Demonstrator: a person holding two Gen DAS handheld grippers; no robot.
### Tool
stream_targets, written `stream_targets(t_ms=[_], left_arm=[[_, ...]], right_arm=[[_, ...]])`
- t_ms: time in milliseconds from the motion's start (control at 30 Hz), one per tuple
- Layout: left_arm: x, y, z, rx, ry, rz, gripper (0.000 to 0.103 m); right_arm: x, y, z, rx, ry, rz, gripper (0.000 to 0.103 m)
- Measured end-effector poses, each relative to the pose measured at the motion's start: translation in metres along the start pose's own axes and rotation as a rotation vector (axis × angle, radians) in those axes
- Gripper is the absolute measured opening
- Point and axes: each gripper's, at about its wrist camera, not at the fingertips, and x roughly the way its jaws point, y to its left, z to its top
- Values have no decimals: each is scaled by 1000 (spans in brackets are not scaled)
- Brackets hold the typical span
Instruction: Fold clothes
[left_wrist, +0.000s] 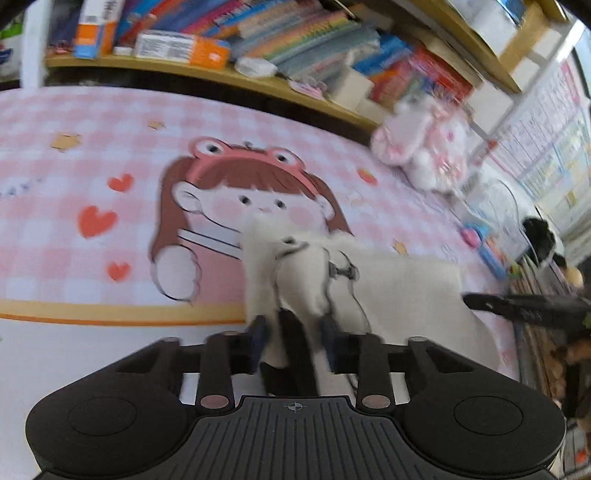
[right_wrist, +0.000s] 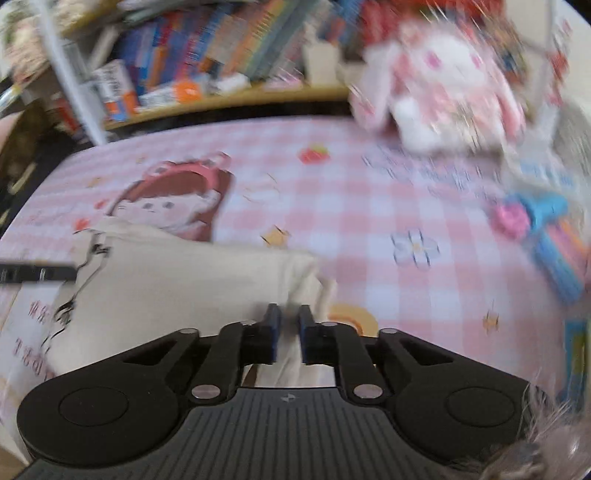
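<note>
Pinching the cream garment (right_wrist: 177, 280) in both clenched grippers, left gripper (left_wrist: 293, 332) and right gripper (right_wrist: 288, 325), the person probably wants even tension so the fold lands flat on the pink checked mat (right_wrist: 369, 206).

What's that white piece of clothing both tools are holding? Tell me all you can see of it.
The white garment looks like soft cream cotton with a thin black line drawing on it. It lies partly folded and bunched on the pink checked table cover. The left gripper pinches one lifted edge and the right gripper pinches another. Blur hides finer detail.
</note>
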Motion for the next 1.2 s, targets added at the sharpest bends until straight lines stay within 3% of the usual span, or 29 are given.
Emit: stream_targets(t_ms=[100,233,333,600,633,700,733,767,800,833,867,933,1033,1200], left_arm=[[-26,7,2,-83,-118,-116,7],[-2,26,2,-151,-63,-58,7],[4,31,3,-195,-69,-68,8],[-7,40,11,-216,-122,-34,40],[-8,40,12,-207,-125,-33,41],[-4,37,17,-179,-118,-19,41],[-1,35,19,-162,-114,-13,40],[1,32,21,-144,-111,-8,36],[5,28,23,-122,-110,-6,33],[7,25,23,-102,-112,-14,21],[6,22,24,-92,-123,-25,7],[2,16,26,-88,-157,-58,7],[-7,14,27,-113,-220,-130,7],[24,36,33,-169,-112,-36,11]], right_arm=[[4,-7,-3,68,0,13,8],[6,-4,-5,44,6,-2,8],[5,-3,-6,34,6,-8,8],[-17,-5,-4,144,-69,2,9],[-21,-5,-4,162,-81,5,13],[-28,-6,-4,196,-104,10,36],[-31,-6,-3,213,-115,12,55],[-32,-7,-3,241,-120,28,59],[-32,-7,-3,275,-122,52,58],[-28,-6,-3,290,-102,60,52],[-21,-4,-3,277,-70,43,35],[-5,2,-6,231,-3,-6,18],[0,6,-13,194,-15,-16,18],[0,9,-15,150,-23,-26,18]])
